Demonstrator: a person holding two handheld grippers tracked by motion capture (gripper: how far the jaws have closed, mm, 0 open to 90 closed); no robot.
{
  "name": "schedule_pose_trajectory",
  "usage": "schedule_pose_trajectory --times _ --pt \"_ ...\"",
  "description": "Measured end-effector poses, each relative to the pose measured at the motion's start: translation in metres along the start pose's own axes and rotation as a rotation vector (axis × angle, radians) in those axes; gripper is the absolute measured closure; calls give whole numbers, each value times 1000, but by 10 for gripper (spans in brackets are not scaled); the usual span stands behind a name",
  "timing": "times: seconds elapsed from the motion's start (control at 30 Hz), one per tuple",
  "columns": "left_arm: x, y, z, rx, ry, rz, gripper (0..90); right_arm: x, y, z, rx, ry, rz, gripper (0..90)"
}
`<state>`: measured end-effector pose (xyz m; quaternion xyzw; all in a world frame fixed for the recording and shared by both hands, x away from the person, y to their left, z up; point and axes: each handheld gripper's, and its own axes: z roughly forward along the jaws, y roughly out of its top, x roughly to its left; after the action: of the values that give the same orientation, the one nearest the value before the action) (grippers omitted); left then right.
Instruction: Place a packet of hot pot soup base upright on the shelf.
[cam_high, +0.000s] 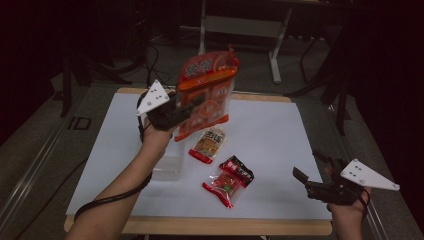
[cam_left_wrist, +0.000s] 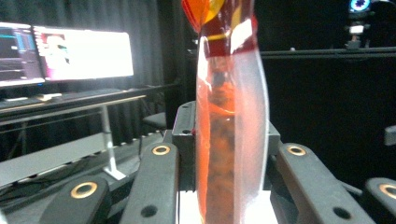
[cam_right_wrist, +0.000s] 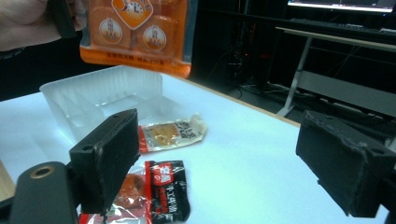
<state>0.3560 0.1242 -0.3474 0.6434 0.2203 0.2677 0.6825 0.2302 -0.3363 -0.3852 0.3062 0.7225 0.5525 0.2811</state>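
Two grippers: my left gripper (cam_high: 192, 102) pinches the big orange snack bag (cam_high: 207, 92), jaws pressed onto its film; my right gripper (cam_high: 312, 172) is spread, nothing between its jaws, low over the white table (cam_high: 280, 135) at right.
Bag place: lifted clear of the table, above the clear plastic tray (cam_right_wrist: 100, 100).
Bag feel: I judge it light, soft, crinkly film, slippery; contents likely crushable, so a gentle pinch.
Hold point: mid left edge now; I'd rather take the flat sealed top, less slip.
Long axis: near upright, top seal up and tipped slightly right, printed face toward me.
Loose packets: yellow packet (cam_high: 207, 144) and red-black packet (cam_high: 229, 181) lie flat on the table, near each other.
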Motion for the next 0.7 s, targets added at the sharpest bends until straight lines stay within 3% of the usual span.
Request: schedule_pose_trajectory --times 0.13,0.33,0.6,0.7 --pt "17 -1 -15 -10 35 1 712 2 -2 2 5 17 19 135" --pt "39 -7 -38 -32 88 -13 712 8 -2 8 8 33 -1 135" --pt "62 -30 -65 -14 167 -39 712 11 -7 15 26 56 5 135" --pt "68 -41 -71 -7 196 -67 712 11 -8 17 30 59 10 136"
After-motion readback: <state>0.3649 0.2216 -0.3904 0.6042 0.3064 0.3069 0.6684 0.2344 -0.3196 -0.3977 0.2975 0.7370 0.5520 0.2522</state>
